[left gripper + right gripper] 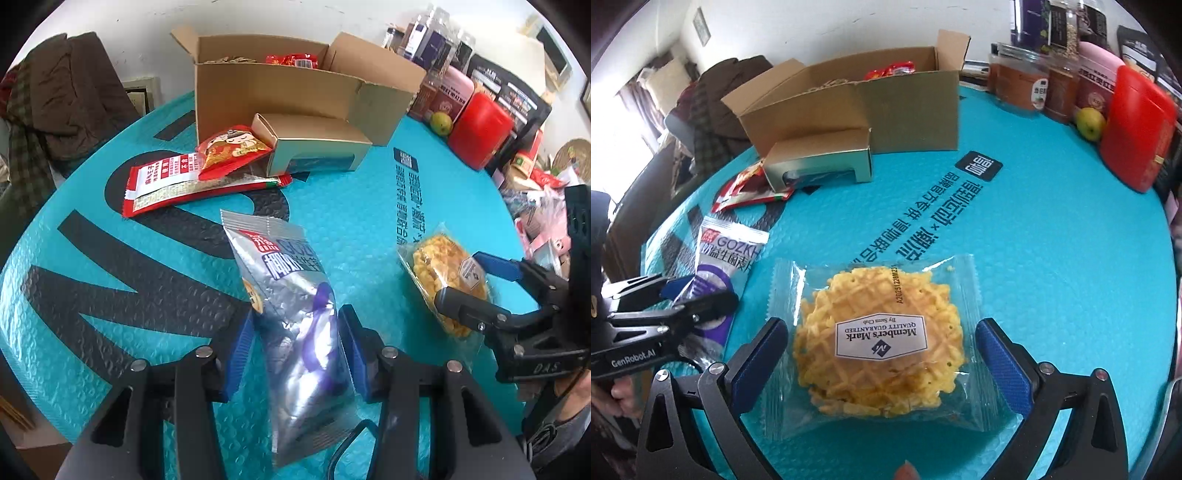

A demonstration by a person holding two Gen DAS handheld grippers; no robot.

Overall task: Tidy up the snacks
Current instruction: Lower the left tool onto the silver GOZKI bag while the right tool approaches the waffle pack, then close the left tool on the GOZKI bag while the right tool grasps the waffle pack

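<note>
My left gripper (295,328) is shut on a silver and purple snack packet (288,280), its blue pads pressing the packet's two sides above the teal mat (369,206). To its right, my right gripper (458,277) holds a clear-wrapped yellow waffle packet (432,266). In the right wrist view that waffle packet (879,295) sits between the blue pads of the right gripper (882,332), which touch the wrapper's edges. The left gripper (698,293) and its silver packet (731,251) show at the left. An open cardboard box (258,92) with red snacks inside stands at the back.
A small open carton (317,147) lies before the big box, with a flat red packet (166,181) and a red cartoon packet (232,147) beside it. Jars (1019,81), a green fruit (1089,123) and a red canister (1137,129) line the back right. Clothes (62,96) are piled left.
</note>
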